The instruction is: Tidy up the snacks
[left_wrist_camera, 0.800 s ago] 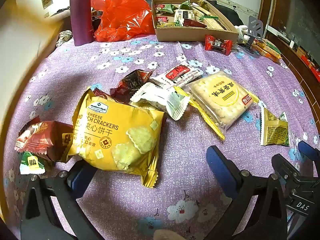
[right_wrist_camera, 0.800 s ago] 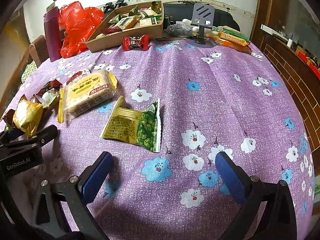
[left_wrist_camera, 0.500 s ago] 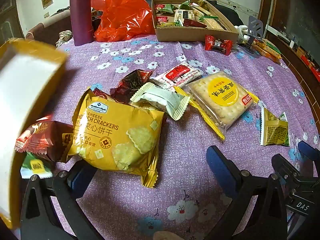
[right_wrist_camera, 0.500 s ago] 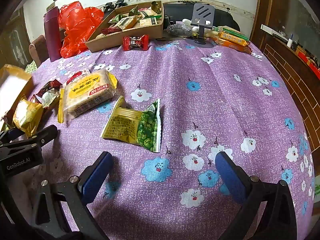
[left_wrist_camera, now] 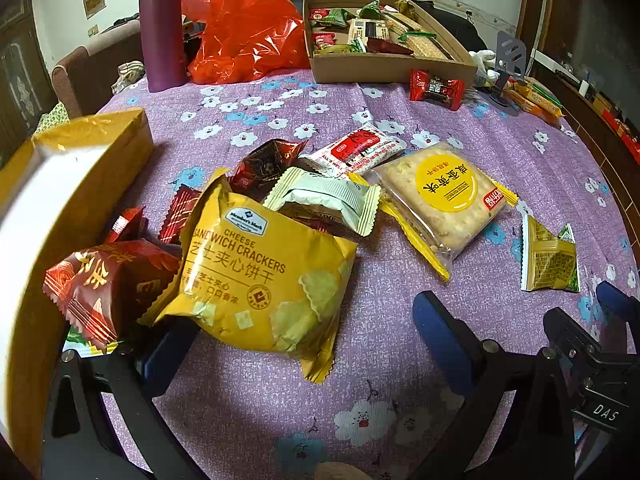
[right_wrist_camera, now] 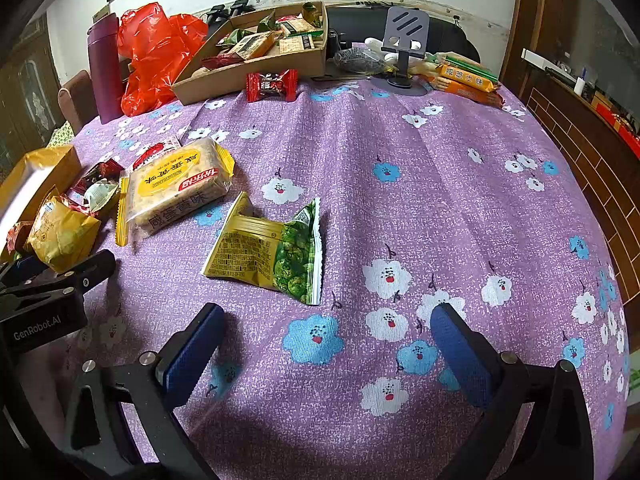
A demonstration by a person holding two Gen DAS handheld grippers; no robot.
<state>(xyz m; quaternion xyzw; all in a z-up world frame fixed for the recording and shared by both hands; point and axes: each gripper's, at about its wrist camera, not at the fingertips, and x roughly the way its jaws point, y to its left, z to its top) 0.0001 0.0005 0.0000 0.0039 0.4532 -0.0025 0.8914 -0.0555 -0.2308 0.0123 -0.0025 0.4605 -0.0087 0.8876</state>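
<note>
Our left gripper [left_wrist_camera: 304,344] and right gripper [right_wrist_camera: 324,352] gape empty; closing on the crackers pack [left_wrist_camera: 256,276], we risk crushing biscuits.

Both grippers: black frames w/ silver screws, blue finger pads [right_wrist_camera: 192,354]. Left gripper [left_wrist_camera: 304,336] marked "GenRobot.AI"; right gripper [right_wrist_camera: 324,348] marked "DAS".

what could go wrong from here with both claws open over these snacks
1. The cheese cracker bag rests on other wrappers beside the red packet; the open left claw might pinch two packs, or crush the crackers.
2. The green pea packet lies flat on the purple tablecloth, so the open right claw may snag cloth.
3. The cardboard box looks full and sits far back; added snacks might spill.
</note>
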